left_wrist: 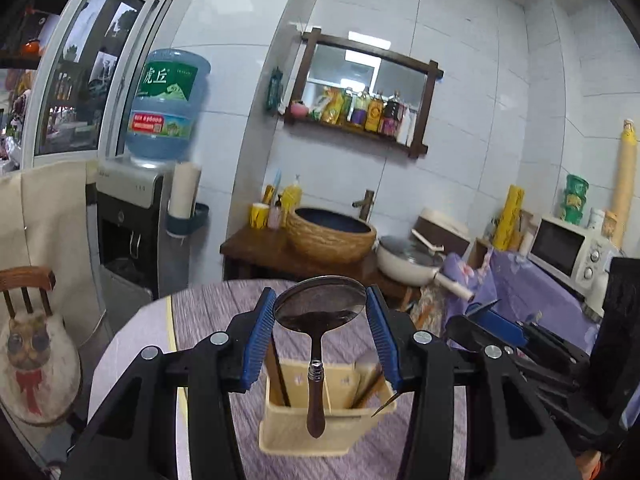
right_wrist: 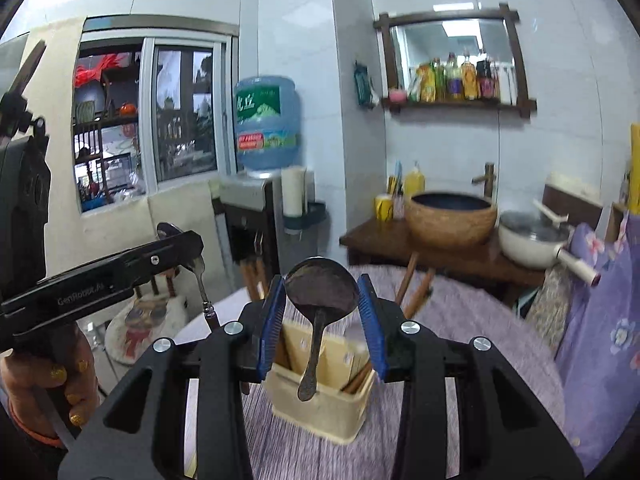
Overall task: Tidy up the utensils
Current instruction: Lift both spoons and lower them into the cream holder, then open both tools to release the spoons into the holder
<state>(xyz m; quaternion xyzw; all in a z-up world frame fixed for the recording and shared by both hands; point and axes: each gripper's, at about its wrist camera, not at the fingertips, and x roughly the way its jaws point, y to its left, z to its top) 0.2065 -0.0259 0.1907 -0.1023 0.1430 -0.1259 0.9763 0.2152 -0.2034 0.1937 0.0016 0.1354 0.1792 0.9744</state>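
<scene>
My left gripper (left_wrist: 320,306) is shut on the bowl of a wooden-handled spoon (left_wrist: 318,360), its handle hanging down over a cream utensil holder (left_wrist: 320,428) on the purple table. My right gripper (right_wrist: 322,292) is shut on the bowl of an all-metal spoon (right_wrist: 316,344), its handle hanging over the same holder (right_wrist: 328,408). The holder has brown chopsticks (left_wrist: 280,376) in its compartments. The left gripper with its spoon also shows at the left of the right wrist view (right_wrist: 188,248). The right gripper shows at the right of the left wrist view (left_wrist: 492,320).
The round table (left_wrist: 208,320) has a purple wood-grain cloth. A chair with an owl cushion (left_wrist: 32,356) stands left. Behind are a water dispenser (left_wrist: 140,240), a wooden stand with a basin (left_wrist: 332,232), a white pan (left_wrist: 408,260) and a microwave (left_wrist: 568,252).
</scene>
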